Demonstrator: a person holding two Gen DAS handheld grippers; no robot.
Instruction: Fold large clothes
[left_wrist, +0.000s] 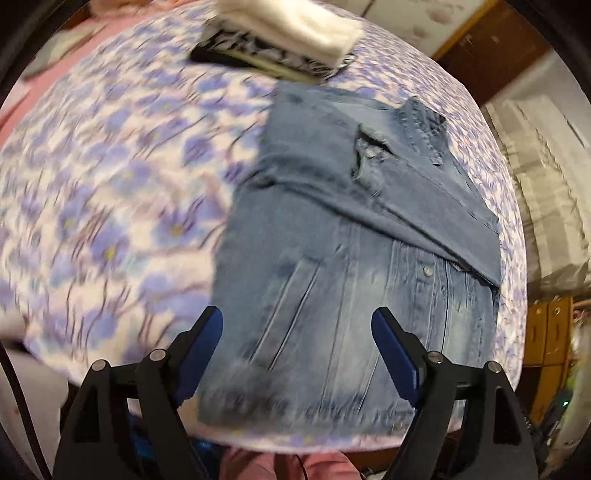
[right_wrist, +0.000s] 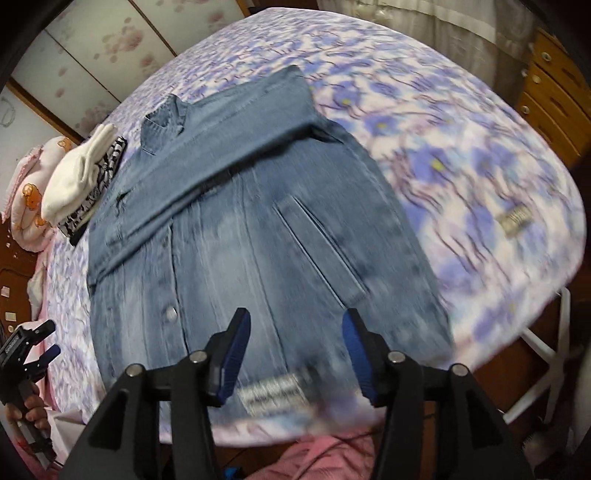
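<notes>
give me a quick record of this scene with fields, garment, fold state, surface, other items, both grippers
garment: denim jacket, lying front up
fold state: both sleeves folded across the chest; lower body not yet folded
surface: bed with purple floral sheet
other items: stack of folded clothes, white piece on top, beside the collar
left gripper: open, above the hem, holding nothing
right gripper: open, above the hem, holding nothing
</notes>
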